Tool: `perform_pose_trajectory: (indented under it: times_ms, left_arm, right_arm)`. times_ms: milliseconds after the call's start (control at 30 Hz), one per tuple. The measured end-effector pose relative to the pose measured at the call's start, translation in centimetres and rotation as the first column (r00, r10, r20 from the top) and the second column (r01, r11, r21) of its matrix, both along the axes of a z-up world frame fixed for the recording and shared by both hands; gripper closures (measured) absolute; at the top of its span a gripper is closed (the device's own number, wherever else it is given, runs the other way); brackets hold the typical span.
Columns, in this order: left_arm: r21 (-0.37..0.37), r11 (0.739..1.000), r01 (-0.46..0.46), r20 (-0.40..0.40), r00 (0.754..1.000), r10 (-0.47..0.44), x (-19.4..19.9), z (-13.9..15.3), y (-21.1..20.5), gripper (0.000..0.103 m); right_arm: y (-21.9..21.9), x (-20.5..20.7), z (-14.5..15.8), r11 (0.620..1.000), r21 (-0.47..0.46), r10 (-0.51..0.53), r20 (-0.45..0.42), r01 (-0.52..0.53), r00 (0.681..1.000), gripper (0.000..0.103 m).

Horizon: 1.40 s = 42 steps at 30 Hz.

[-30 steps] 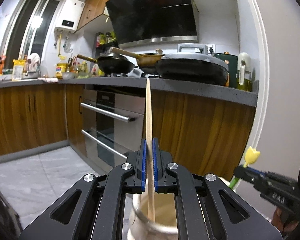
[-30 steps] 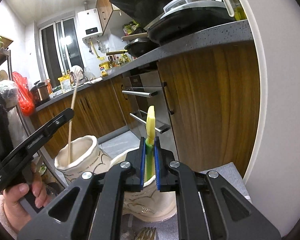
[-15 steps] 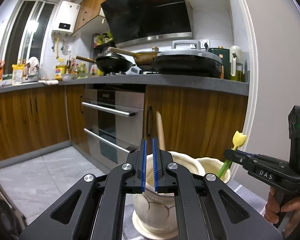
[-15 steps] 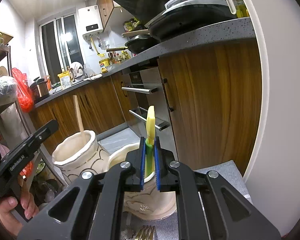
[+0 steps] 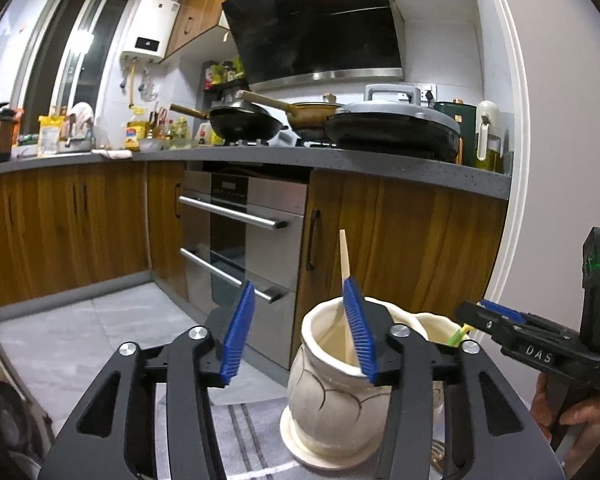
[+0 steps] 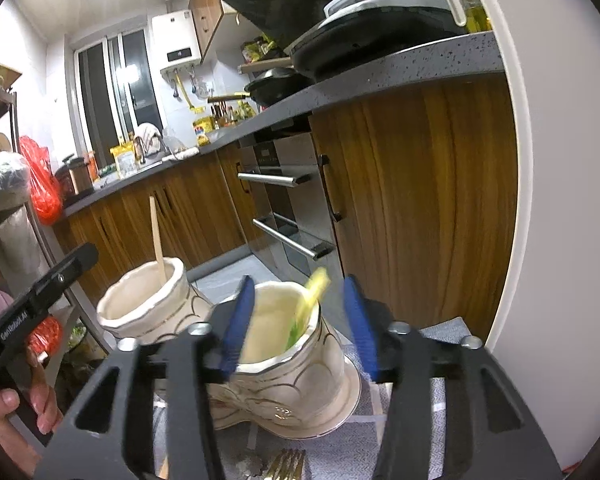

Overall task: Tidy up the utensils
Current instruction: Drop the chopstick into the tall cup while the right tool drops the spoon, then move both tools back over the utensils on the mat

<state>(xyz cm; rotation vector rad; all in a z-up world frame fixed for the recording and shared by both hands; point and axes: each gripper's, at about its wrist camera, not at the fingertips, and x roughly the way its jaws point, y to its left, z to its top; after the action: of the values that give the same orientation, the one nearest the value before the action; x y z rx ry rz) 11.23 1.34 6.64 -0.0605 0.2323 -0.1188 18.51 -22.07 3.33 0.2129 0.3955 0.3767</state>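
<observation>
A second ago both pairs of fingers were pinched shut; now both are opening. The left gripper point(image 5: 298, 330) no longer clamps the wooden stick point(image 5: 343, 256), which stands loose in the cream vase point(image 5: 332, 380) behind its right finger. The right gripper point(image 6: 300, 326) has let go of the yellow-tipped green utensil point(image 6: 310, 300), which now tilts between its fingers inside the second vase point(image 6: 296, 368).

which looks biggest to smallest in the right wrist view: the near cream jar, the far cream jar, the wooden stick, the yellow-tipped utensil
1. Near cream jar, though nearness to the camera inflates it.
2. Far cream jar; the true sizes may be alike.
3. Wooden stick, long but thin.
4. Yellow-tipped utensil, blurred and partly sunk in the jar.
</observation>
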Motion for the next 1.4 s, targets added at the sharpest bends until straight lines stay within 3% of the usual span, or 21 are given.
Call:
perform_pose_trajectory:
  times_ms: [67,133,233,633,1000,1200,1400]
  left_arm:
    - [-0.006,1.0,-0.001,0.002,1.0,0.001,-0.4,0.1,0.1,0.041]
    - [-0.014,1.0,-0.002,0.004,1.0,0.002,-1.1,0.2,0.2,0.024]
    - [-0.019,1.0,-0.004,0.004,1.0,0.004,-2.2,0.4,0.0,0.009]
    - [0.006,1.0,-0.026,-0.047,0.999,0.026,-6.9,0.2,-0.9,0.005]
    - [0.043,0.998,-0.052,-0.161,0.985,0.059,-9.6,-1.9,-0.3,0.005]
    - [0.103,0.994,-0.032,-0.294,0.954,0.061,-10.0,-4.6,-1.0,0.005]
    - [0.16,0.987,-0.006,-0.436,0.896,0.076,-9.8,-7.8,-1.9,0.005]
  right_arm:
    - [-0.3,-0.4,0.1,1.0,0.011,-0.001,0.008,0.001,1.0,0.037]
    - [-0.7,-0.9,0.3,1.0,0.023,-0.002,0.02,0.001,1.0,0.025]
    - [-1.2,-1.9,0.8,1.0,0.02,-0.018,0.039,0.017,0.999,0.005]
    - [-2.2,-6.3,1.1,0.997,-0.019,-0.069,0.079,0.071,0.995,0.005]
    - [-3.6,-9.5,-1.4,0.997,-0.043,-0.063,0.019,0.063,0.998,0.005]
    - [-4.0,-10.4,-3.3,0.997,-0.059,-0.059,-0.045,0.056,0.997,0.005]
    - [-4.1,-10.5,-3.7,0.997,-0.058,-0.052,-0.071,0.048,0.996,0.005]
